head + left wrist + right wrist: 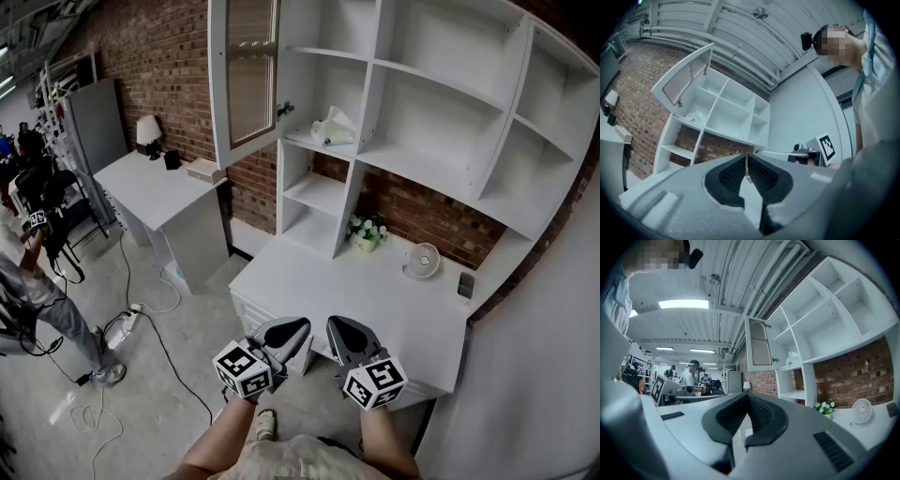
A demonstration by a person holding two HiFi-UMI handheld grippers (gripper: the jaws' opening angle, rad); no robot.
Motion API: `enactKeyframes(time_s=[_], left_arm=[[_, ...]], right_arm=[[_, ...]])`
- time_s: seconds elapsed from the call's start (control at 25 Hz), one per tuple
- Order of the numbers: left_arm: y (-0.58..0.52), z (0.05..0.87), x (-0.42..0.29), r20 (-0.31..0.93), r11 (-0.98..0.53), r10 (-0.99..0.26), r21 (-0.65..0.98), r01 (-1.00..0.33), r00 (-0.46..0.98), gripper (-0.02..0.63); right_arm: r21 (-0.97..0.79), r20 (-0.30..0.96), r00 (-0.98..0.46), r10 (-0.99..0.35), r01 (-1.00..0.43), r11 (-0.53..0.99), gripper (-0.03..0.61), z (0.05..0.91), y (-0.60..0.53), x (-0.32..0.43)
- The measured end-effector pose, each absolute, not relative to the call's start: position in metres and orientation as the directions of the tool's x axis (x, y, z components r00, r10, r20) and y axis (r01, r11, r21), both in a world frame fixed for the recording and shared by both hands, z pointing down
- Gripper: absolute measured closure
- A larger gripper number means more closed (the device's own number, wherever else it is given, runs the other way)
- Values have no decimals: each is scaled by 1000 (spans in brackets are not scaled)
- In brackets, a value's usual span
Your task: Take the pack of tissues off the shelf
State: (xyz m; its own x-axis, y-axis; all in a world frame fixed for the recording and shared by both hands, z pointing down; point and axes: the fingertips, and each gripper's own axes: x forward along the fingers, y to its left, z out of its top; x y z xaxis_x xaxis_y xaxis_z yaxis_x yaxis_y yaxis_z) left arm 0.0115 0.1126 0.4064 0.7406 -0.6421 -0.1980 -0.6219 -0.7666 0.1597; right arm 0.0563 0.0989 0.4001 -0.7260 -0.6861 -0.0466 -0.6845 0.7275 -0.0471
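our left gripper point(292, 328) and right gripper point(339, 330) are both closed and empty (low, by the desk's point(309, 281) front edge); the pack of tissues point(334, 129) sits on the shelf point(302, 142), toward its right end.

1. Shelf point(441, 103): white throughout.
2. Shelf door point(248, 70): white frame, pale ribbed pane.
3. Pack of tissues point(333, 131): white with pale blue.
4. Wall point(169, 66): red-brown brick, lighter mortar lines.
5. Counter point(319, 281): white.
6. Fan point(423, 260): white.
7. Flowers point(366, 228): white blooms, green leaves.
8. Left tongs point(292, 328) and right tongs point(339, 330): grey shells, black ribbed linings, cubes of black-and-white square markers.
9. Floor point(187, 356): grey.
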Motion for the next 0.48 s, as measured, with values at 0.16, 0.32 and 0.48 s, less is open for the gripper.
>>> enactKeyframes(time_s=[0.16,0.32,0.48], left_arm=[[112,411,6,-192,-761,-648,174,-624,737,604],[106,410,0,-194,-761,-648,183,-622,736,604],[93,407,-6,-204,-766,-643,188,-615,738,604]], right_arm=[[-50,-39,-732,-681,-679,733,563,402,99,51],[-51,-30,-734,-679,-677,734,563,403,93,45],[-51,-23,-738,-675,-673,738,563,403,80,37]])
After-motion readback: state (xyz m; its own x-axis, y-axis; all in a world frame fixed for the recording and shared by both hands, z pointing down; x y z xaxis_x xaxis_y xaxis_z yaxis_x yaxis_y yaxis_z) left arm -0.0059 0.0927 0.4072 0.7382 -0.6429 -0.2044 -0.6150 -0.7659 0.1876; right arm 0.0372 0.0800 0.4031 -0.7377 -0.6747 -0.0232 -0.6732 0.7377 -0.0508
